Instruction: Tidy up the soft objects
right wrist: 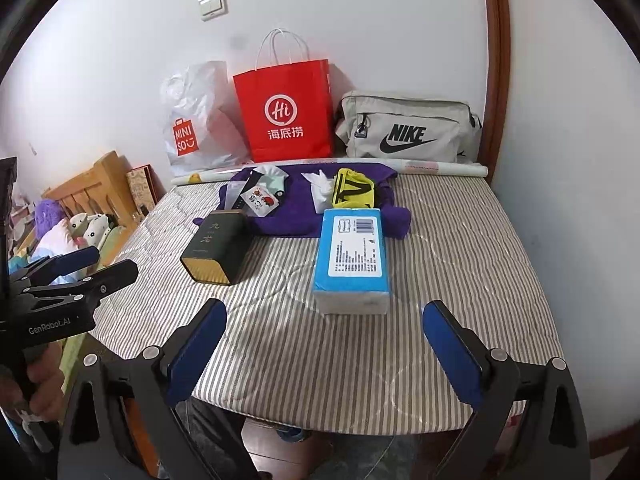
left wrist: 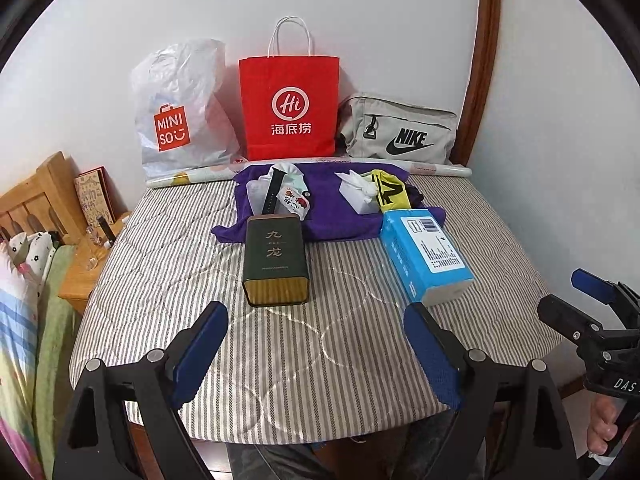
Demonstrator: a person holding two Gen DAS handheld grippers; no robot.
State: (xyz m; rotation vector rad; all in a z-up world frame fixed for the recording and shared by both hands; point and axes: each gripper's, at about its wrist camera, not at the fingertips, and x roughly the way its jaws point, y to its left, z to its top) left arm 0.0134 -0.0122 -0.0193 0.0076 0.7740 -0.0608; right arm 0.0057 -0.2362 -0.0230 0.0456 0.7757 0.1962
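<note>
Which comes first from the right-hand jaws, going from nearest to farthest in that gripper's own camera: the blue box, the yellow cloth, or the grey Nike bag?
From the right gripper:
1. Blue box, just ahead on the striped mattress.
2. Yellow cloth, behind the box on the purple towel.
3. Grey Nike bag, against the back wall, to the right.

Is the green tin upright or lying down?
Lying down. The green tin rests on its long side on the striped mattress, gold end facing the camera, far end touching the purple towel.

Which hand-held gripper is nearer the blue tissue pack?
Right. The right hand-held gripper sits open just short of the blue tissue pack; the left hand-held gripper is off to its left, facing the dark tin.
</note>
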